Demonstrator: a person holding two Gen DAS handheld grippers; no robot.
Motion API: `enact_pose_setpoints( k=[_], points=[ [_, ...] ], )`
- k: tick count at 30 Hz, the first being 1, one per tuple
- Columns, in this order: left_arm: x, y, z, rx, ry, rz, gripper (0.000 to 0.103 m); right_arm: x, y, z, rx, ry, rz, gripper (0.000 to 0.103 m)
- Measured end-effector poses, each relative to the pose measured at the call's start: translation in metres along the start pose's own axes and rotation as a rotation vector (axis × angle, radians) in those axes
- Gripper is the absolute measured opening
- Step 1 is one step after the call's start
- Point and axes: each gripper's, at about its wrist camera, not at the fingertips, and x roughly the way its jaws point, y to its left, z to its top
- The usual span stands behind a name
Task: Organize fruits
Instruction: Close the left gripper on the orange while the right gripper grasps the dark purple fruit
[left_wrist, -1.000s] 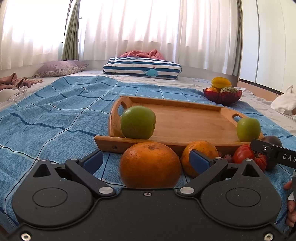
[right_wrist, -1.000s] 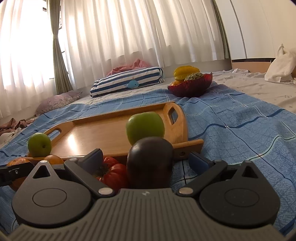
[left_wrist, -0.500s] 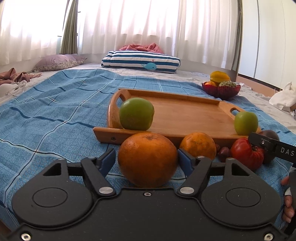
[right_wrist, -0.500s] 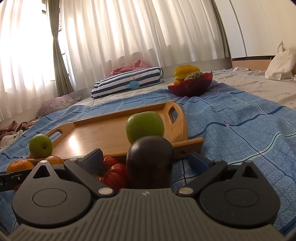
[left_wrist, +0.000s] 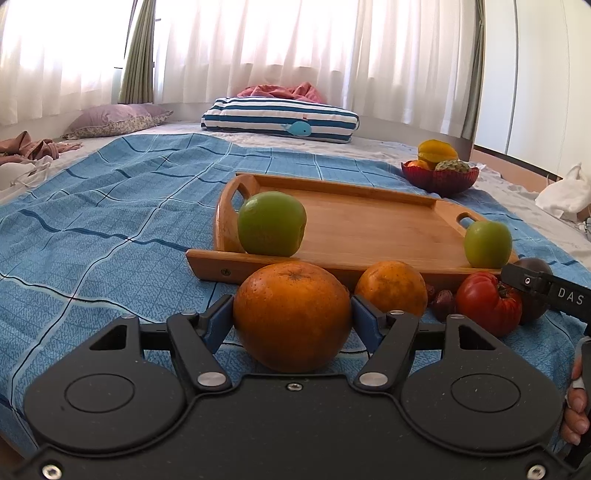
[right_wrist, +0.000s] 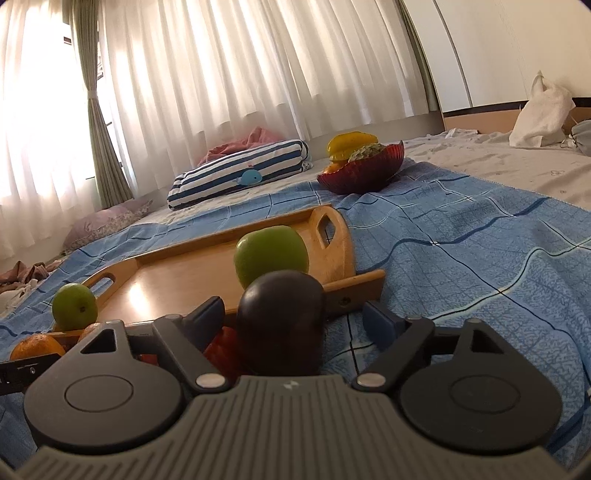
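- Clamping on the large orange (left_wrist: 291, 317), the left gripper (left_wrist: 291, 321) had just been closing, and its blue pads pressed both sides of the fruit, which sat on the blue cloth (left_wrist: 110, 221) just in front of the wooden tray (left_wrist: 369, 229).
- Around the dark plum (right_wrist: 280, 325), the right gripper (right_wrist: 293, 317) had just been closing too, but a gap showed beside each pad, so nothing was gripped yet; the plum lay just off the tray's near right corner.
- Between those two fruits, along the tray's front edge, lay a smaller orange (left_wrist: 391, 288), some dates (left_wrist: 441, 302) and a red tomato (left_wrist: 487, 302).
- Inside the tray, two green apples (left_wrist: 271, 223) (left_wrist: 487, 243) stood at its front corners; its middle was bare.
- Beyond the tray's far right corner, a red bowl (left_wrist: 439, 181) held other fruit.
- Judged step: picking up, one fruit per hand.
- Likely next: finish closing on the plum, then lift both clear of the tray's rim and set them inside without knocking the apples.
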Motion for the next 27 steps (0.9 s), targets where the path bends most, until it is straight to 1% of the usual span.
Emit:
enact_pose_setpoints(
  k=[2, 4, 5, 7, 12, 19, 27],
  points=[
    [0.001, -0.001, -0.001, 0.006, -0.002, 0.002, 0.066, 0.0, -0.001, 0.0, 0.009, 0.006, -0.005, 0.073],
    [0.001, -0.002, -0.001, 0.011, -0.004, 0.006, 0.066, 0.001, -0.002, -0.001, 0.015, 0.015, -0.011, 0.063],
    [0.001, -0.003, -0.001, 0.015, -0.004, 0.007, 0.066, 0.001, -0.001, -0.001, 0.014, 0.022, -0.01, 0.062],
    [0.0, -0.004, 0.0, 0.015, -0.001, 0.007, 0.066, 0.0, 0.002, -0.001, -0.001, 0.029, -0.014, 0.052],
    [0.0, -0.003, 0.002, 0.014, 0.005, 0.009, 0.065, -0.002, 0.013, 0.0, -0.047, 0.031, -0.037, 0.05],
    [-0.004, -0.004, 0.008, 0.041, 0.001, 0.013, 0.065, -0.006, 0.012, 0.008, -0.028, 0.047, -0.044, 0.05],
    [-0.013, -0.003, 0.026, 0.058, -0.039, 0.007, 0.065, -0.017, 0.006, 0.025, -0.034, 0.005, -0.061, 0.05]
  ],
)
